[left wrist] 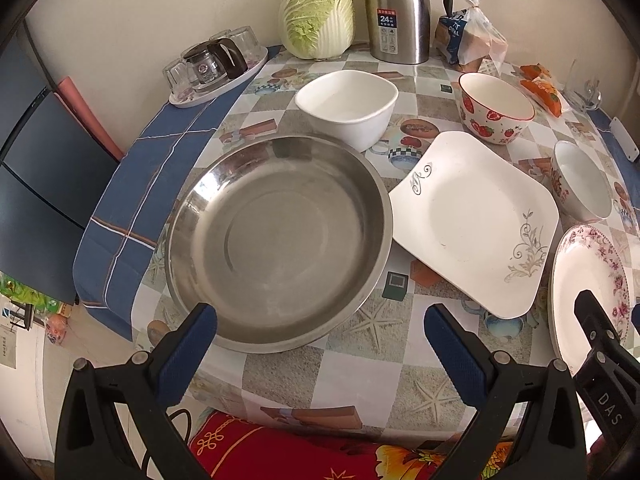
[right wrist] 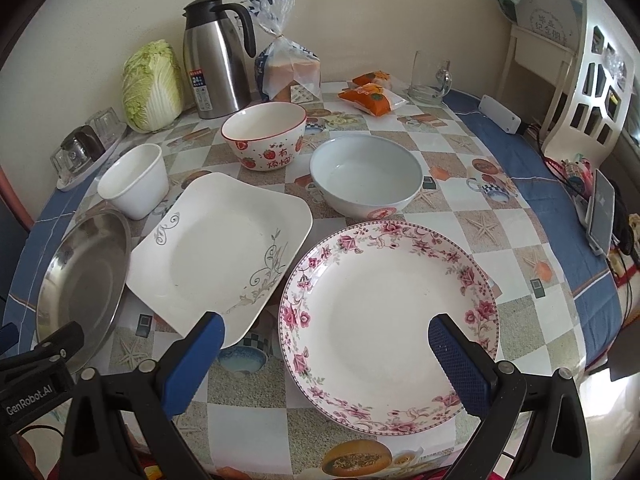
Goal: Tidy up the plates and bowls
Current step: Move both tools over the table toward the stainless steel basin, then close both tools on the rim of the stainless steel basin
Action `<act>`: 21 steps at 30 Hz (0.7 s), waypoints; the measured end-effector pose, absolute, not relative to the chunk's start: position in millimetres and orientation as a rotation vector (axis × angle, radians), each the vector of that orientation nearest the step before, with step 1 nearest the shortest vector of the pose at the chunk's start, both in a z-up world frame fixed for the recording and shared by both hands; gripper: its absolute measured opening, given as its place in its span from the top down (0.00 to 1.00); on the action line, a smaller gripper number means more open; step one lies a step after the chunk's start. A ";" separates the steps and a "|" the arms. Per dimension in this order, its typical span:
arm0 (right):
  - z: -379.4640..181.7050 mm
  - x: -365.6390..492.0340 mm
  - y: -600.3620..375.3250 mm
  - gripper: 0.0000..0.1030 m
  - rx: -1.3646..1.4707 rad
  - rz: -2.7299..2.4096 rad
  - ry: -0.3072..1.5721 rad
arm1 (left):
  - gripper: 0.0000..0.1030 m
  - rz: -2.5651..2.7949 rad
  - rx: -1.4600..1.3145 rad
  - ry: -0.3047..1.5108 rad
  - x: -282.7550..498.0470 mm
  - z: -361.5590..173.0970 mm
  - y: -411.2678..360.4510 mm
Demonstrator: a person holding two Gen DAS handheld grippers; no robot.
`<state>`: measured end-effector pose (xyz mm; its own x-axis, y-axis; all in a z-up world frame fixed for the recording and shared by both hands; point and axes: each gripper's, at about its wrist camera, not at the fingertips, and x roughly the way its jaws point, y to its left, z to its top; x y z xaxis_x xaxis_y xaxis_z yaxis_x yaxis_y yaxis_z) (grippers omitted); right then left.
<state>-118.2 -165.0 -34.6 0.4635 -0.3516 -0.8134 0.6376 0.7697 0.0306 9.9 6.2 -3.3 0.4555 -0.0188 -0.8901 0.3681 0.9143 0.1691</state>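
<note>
Floral plate (right wrist: 390, 326) whole only from right wrist.

cabbage (left wrist: 318, 14), steel flask (left wrist: 398, 12), bagged bread (right wrist: 290, 72), glass mug (right wrist: 430, 78)

checkered table (right wrist: 472, 216), plates (right wrist: 384, 320), bowls (right wrist: 366, 176) (five dishes), kettle (right wrist: 214, 60), cabbage (right wrist: 152, 84)

Black moulded left two-finger gripper (left wrist: 320, 320), tipped with blue pads (left wrist: 188, 354) of knurled, diamond-patterned rubber; round silver screw heads at the finger pivots. Same build on the black right two-finger gripper (right wrist: 326, 330): blue textured pads (right wrist: 460, 364), silver screws, ribbed triangular arms. White lettering on each body as seen from the other camera ("GenRobot.AI" on left, "DAS" on right)
</note>
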 end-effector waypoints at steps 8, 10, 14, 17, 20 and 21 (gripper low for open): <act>-31.8 -110.7 -152.1 0.00 0.303 -0.583 0.884 | 0.00 -0.283 0.309 1.104 13.7 -5.1 15.1; -32.4 -109.3 -151.1 0.00 0.298 -0.582 0.884 | 0.00 -0.291 0.289 1.112 15.4 -5.6 17.9; -31.8 -105.6 -147.6 0.00 0.277 -0.579 0.877 | 0.00 -0.313 0.234 1.122 19.9 -5.9 25.2; -31.3 -101.1 -143.8 0.00 0.255 -0.578 0.872 | 0.00 -0.314 0.195 1.121 26.6 -7.1 33.1; -30.2 -95.0 -139.4 0.00 0.227 -0.571 0.865 | 0.00 -0.317 0.152 1.103 36.9 -9.6 44.8; -29.7 -92.6 -137.9 0.00 0.221 -0.567 0.859 | 0.00 -0.320 0.128 1.094 40.8 -10.4 50.0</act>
